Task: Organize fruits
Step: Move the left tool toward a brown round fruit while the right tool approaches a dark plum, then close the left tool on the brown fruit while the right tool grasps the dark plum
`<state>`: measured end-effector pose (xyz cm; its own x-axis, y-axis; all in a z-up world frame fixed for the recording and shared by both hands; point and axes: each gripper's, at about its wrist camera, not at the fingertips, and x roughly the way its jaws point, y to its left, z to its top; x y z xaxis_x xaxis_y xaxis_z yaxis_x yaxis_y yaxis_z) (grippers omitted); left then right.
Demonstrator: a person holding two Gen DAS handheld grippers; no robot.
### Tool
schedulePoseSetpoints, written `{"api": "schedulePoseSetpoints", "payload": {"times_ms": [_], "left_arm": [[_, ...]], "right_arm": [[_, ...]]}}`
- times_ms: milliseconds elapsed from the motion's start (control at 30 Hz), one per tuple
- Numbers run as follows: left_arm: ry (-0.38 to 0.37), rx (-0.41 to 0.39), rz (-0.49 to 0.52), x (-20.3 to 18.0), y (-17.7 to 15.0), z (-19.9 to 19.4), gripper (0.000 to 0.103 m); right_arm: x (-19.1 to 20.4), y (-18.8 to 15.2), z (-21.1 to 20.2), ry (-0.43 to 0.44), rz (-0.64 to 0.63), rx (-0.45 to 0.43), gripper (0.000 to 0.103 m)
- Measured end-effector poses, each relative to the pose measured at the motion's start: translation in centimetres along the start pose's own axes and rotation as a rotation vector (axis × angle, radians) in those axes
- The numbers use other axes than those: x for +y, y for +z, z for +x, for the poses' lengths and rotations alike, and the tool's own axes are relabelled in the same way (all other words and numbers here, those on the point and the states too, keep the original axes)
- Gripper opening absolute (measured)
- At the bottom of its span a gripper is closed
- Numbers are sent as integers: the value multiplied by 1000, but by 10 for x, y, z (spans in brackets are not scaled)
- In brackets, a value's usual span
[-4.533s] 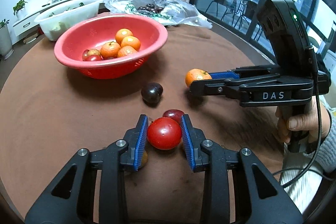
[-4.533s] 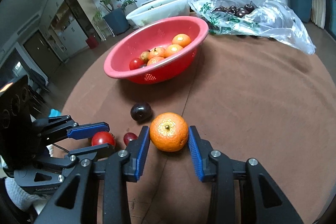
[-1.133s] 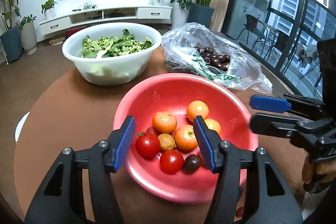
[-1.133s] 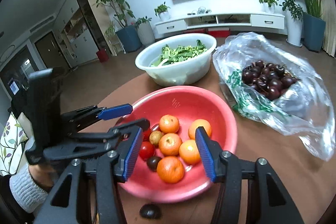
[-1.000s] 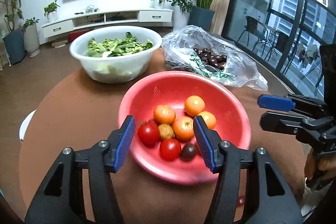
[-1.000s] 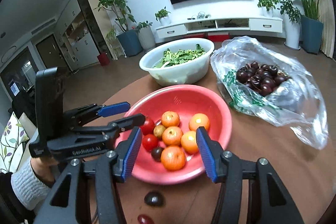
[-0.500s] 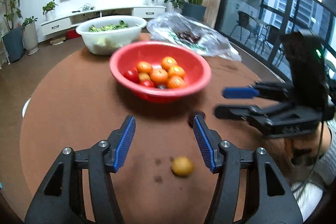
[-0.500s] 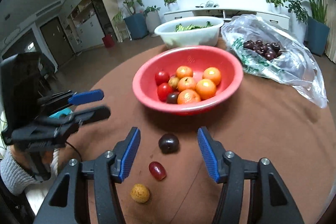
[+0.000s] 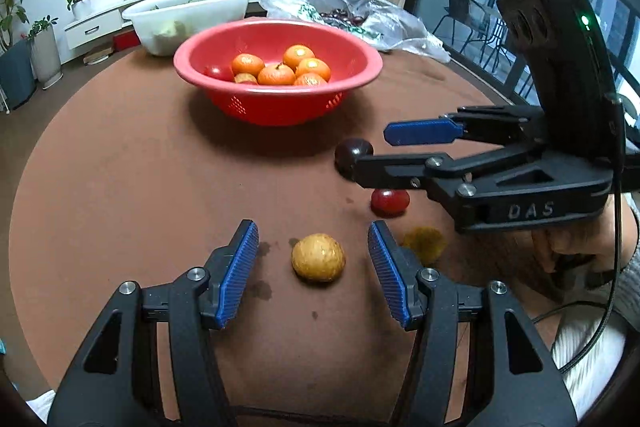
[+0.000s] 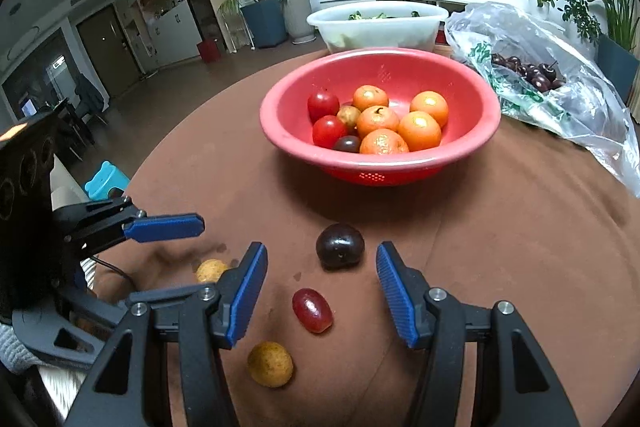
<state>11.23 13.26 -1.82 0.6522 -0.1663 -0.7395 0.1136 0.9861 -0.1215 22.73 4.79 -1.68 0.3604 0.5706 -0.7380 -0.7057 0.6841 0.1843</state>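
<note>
A red bowl (image 9: pixel 276 107) holds oranges, tomatoes and other small fruit. Loose on the brown table lie a yellow-brown fruit (image 9: pixel 318 257), a second yellowish one (image 9: pixel 424 243), a red oval fruit (image 10: pixel 312 309) and a dark plum (image 10: pixel 340 246). My left gripper (image 9: pixel 314 263) is open, its fingers either side of the yellow-brown fruit without touching it. My right gripper (image 10: pixel 322 283) is open just short of the plum, and the red oval fruit shows in its gap. From the left wrist view the right gripper (image 9: pixel 384 153) hangs over the plum (image 9: pixel 354 155).
A white bowl of greens (image 10: pixel 376 23) stands behind the red bowl. A clear plastic bag of cherries (image 10: pixel 540 79) lies at the back right. A hand (image 9: pixel 576 247) holds the right gripper near the table's front edge.
Both grippers have drawn back from over the red bowl and come down toward the loose fruit at the front of the table. The tomato and orange held earlier are no longer between the fingers.
</note>
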Motion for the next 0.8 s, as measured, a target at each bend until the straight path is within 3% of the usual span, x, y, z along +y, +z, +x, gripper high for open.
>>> {"api": "schedulePoseSetpoints", "payload": {"times_ms": [300,400,467,800], "left_arm": [[-11,26,9,2,2,14,55],[-13,33,18,2,1,15,41],[-3,34,28,0,0,16,39],[14,30,65,-5,-3,16,27]], "right_arm": [[-6,2,12,-10,18,21,60],[-5,1,16,-10,15,31,60],[-5,2,17,-16,14,34,58],[-1,-1,19,-18,6,51,33]]}}
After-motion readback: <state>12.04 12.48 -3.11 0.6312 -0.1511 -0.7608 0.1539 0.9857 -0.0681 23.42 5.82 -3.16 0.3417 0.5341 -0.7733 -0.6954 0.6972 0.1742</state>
